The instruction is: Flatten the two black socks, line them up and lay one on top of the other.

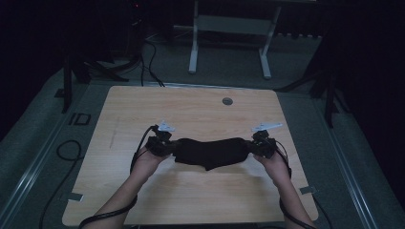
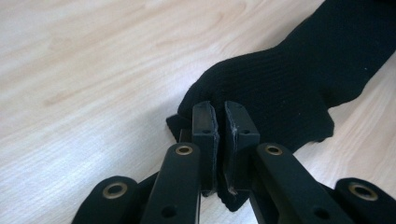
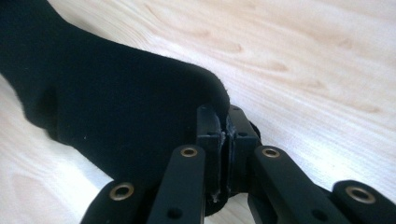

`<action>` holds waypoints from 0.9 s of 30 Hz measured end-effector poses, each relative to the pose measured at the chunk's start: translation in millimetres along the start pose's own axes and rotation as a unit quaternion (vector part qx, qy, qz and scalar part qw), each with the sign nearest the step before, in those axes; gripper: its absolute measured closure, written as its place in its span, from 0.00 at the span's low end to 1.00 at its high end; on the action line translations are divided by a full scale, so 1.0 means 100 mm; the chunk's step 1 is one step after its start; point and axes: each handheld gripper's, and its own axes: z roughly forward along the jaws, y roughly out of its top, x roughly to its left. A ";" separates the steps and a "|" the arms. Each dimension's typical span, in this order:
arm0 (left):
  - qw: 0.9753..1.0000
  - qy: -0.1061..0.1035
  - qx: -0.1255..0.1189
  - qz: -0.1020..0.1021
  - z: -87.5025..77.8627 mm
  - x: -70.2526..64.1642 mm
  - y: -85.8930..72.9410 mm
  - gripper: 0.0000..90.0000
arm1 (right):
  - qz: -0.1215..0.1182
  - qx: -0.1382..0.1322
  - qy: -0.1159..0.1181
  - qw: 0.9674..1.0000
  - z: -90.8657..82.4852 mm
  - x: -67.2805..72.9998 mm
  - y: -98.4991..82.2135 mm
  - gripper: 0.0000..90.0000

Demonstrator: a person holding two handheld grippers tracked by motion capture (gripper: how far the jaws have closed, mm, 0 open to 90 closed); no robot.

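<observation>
both grippers clenched on a black knit cloth, one at each end.
left gripper pinches the cloth at its 9 o'clock edge, right gripper at its 3 o'clock edge; it hangs stretched between them, sagging over the wooden table. it looks soft, light and limp, so edge or corner pinches seem best.

A plain black knitted cloth lies on pale wood-grain table, between black tongs with brass-coloured rivets.
</observation>
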 end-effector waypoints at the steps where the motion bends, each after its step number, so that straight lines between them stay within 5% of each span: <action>1: 1.000 -0.001 0.005 -0.002 0.03 0.01 -0.01 0.94 | 0.000 0.005 -0.003 1.000 0.05 -0.01 -0.01 0.96; 12: 0.999 -0.008 0.040 -0.005 0.29 0.06 -0.17 0.93 | 0.009 0.048 -0.011 0.999 0.37 -0.10 -0.13 0.96; 24: 0.999 -0.003 0.042 0.006 0.36 0.06 -0.21 0.93 | 0.011 0.049 -0.017 0.999 0.45 -0.12 -0.19 0.95; 27: 0.999 -0.004 0.033 0.004 0.33 0.05 -0.21 0.88 | 0.011 0.051 -0.016 0.998 0.44 -0.12 -0.17 0.85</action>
